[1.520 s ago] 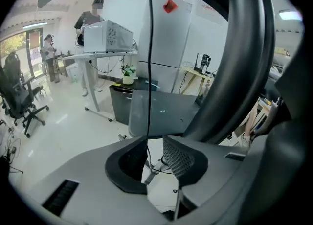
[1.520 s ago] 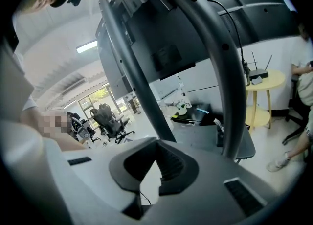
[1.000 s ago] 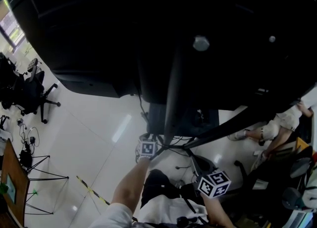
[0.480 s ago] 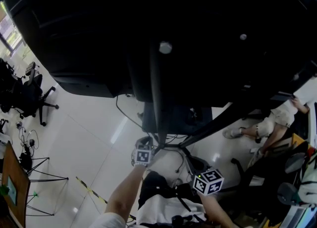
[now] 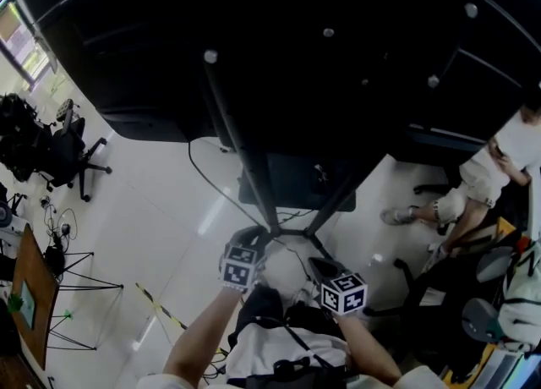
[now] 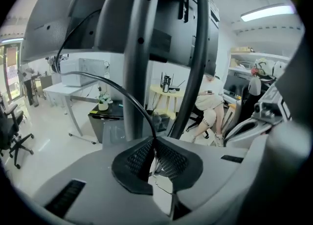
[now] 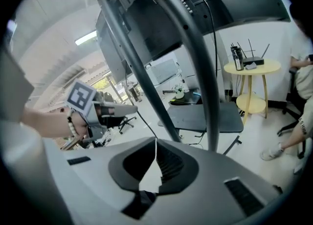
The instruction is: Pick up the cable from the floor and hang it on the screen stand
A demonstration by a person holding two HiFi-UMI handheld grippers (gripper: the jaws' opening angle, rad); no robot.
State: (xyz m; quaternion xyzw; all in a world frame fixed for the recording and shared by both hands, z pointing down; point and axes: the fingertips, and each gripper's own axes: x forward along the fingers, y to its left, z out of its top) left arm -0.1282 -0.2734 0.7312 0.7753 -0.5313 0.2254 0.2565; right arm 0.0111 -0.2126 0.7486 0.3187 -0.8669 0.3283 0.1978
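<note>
The left tongs have just been closing and now pinch the black cable. The cable arcs up and left from the pads toward the back of the big dark screen. These tongs are held up near the two slanted posts of the screen stand. The right tongs are pressed together with nothing between them, just right of the left pair.

The stand's dark base plate sits on the glossy white floor. Far left are an office chair and a tripod, and striped tape crosses the floor nearer in. A seated person is at the right, near a yellow round table.
</note>
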